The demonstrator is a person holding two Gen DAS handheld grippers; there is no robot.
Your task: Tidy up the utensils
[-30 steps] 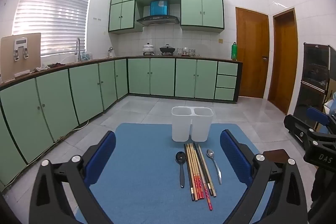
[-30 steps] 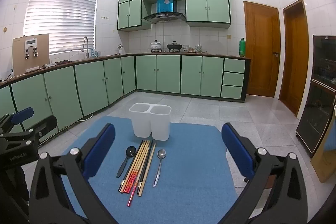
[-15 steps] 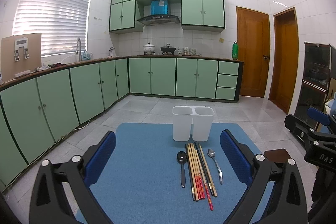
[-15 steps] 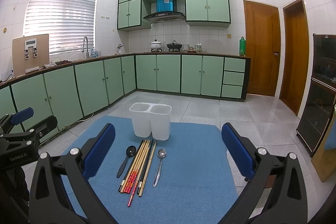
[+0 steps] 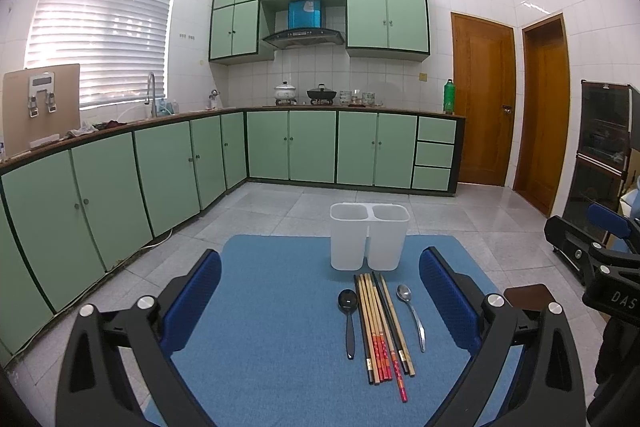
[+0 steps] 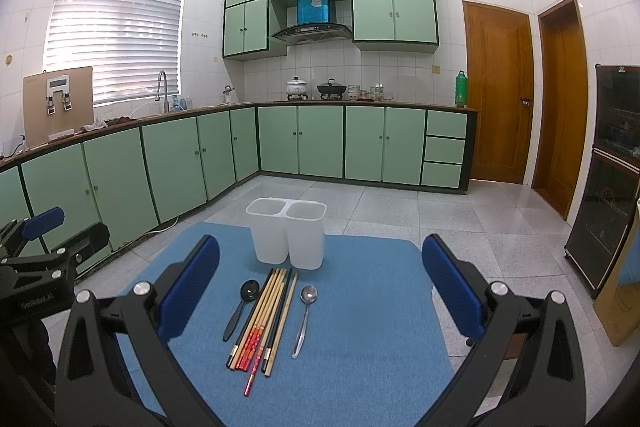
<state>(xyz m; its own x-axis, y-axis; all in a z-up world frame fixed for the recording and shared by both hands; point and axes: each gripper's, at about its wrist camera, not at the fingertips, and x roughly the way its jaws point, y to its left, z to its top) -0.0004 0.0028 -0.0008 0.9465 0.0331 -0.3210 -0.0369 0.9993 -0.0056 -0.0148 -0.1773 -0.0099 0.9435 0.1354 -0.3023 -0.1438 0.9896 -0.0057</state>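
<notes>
Claws come first: the left claw (image 5: 320,301) hangs wide apart with nothing between its blue pads (image 5: 192,301), low over the near part of a blue mat (image 5: 272,327), and the right claw (image 6: 320,289) is spread just as wide and equally empty above the same mat (image 6: 368,307). In the left wrist view the right claw's black body shows at the far right edge; in the right wrist view the left claw's body sits at the left edge, so the two are well apart, side by side. Between the pads lie the utensils, all flat on the mat in a row with handles toward the near side. A black spoon (image 5: 349,323) is leftmost, then a tight bundle of chopsticks (image 5: 380,327) in wood, black and red-patterned finishes, one red-tipped stick reaching nearest, and a metal spoon (image 5: 412,315) on the right, a little apart from the bundle. Just beyond the chopstick tips stands a white two-compartment holder (image 5: 369,241), upright near the mat's far edge; its compartments look empty as far as the rims reveal. From the right wrist the same order reads black spoon (image 6: 240,309), chopsticks (image 6: 264,319), metal spoon (image 6: 305,319), holder (image 6: 286,237). Beyond are grey floor tiles (image 6: 400,211), green cabinets (image 6: 320,143) and two wooden doors (image 6: 496,91).
</notes>
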